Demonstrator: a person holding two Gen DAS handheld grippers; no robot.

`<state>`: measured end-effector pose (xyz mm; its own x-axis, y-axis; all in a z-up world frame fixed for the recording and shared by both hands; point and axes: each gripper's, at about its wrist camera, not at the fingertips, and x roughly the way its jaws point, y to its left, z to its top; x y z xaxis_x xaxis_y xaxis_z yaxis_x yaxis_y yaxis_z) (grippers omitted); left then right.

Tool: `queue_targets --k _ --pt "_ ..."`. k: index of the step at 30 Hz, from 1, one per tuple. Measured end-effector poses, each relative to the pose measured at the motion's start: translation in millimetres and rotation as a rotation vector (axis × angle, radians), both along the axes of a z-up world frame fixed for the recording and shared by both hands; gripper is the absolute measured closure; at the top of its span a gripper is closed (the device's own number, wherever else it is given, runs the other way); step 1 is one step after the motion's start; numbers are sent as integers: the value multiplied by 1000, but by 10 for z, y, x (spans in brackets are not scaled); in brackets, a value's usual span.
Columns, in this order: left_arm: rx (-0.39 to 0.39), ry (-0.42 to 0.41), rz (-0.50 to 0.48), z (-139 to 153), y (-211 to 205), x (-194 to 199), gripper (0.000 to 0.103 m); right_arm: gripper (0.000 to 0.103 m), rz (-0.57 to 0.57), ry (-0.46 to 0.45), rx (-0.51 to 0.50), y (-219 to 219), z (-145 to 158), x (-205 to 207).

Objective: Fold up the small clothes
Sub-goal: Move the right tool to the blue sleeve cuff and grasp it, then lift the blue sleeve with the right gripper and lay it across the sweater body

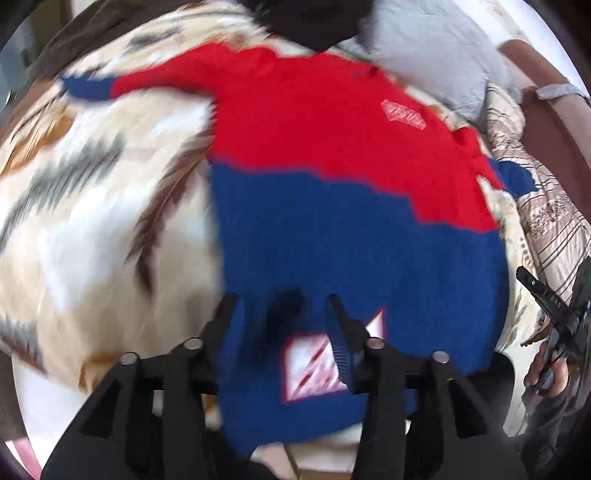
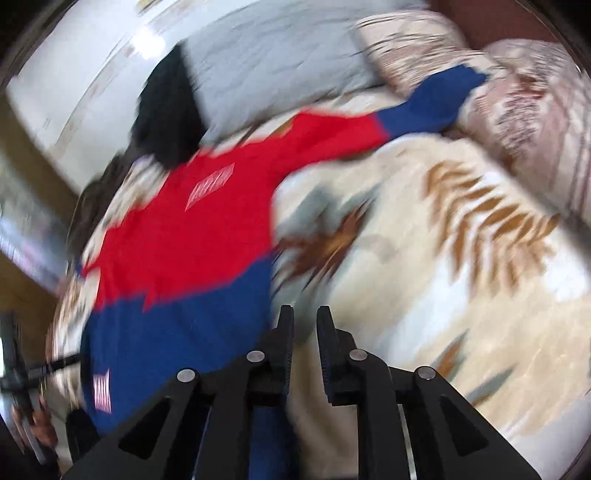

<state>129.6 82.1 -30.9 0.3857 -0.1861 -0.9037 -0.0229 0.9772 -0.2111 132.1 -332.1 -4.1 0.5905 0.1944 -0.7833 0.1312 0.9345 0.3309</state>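
Sweater, child-size, red upper half, blue lower half, white patches: lying spread flat on the bed's patterned blanket, hem toward me, collar away, long axis running straight ahead from my grippers.

Left wrist view: I am holding my left gripper over the blue hem near a white patch, fingers wide apart, nothing visibly pinched between them. One sleeve is stretching out to the left with a blue cuff; the other is lying crumpled at the far right edge. A grey pillow and a dark cloth are lying beyond the collar. My right hand, with its device, is showing at the right margin.

Right wrist view: I am holding my right gripper just beside the sweater's right side edge, over the blanket, fingers a narrow gap apart, gripping nothing that I can make out. The body is lying left of it; a sleeve is reaching up and right toward a patterned pillow.

Judgement: the left gripper is nearer the cloth; the hem corners look like the next grasp. Both views are motion-blurred.
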Motion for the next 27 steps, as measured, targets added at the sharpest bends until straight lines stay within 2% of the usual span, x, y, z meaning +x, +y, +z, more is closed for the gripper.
queue_targets --k 3,5,8,10,12,13,18,21,23,25,27 --pt "7 -91 -56 142 -246 350 53 87 -164 -35 33 -500 77 271" --pt "54 -169 -66 203 -408 652 41 87 -255 -56 38 -779 113 476" --pt "60 -204 -60 188 -527 1078 41 87 -375 -70 33 -1143 135 775" --pt "37 -198 -55 140 -557 1349 41 84 -449 -87 38 -1375 166 952" --pt "6 -186 -51 87 -578 1556 41 68 -527 -107 42 -1596 194 1130" --pt "-11 -181 -49 54 -578 1656 41 65 -552 -111 39 -1694 182 1223" --pt "-86 -166 -33 -159 -605 1869 40 63 -619 -120 -25 -1868 141 1629" --pt "-86 -115 -45 -322 -630 1942 40 57 -618 -89 -128 -1778 89 1902" --pt "-75 -105 -45 -396 -649 1965 40 57 -624 -65 -203 -1719 68 2030" --pt "-55 -124 -55 -393 -669 1942 40 64 -631 -54 -262 -1669 74 2089" --pt "-47 -128 -61 -393 -683 1939 39 94 -626 -51 -289 -1657 99 2095"
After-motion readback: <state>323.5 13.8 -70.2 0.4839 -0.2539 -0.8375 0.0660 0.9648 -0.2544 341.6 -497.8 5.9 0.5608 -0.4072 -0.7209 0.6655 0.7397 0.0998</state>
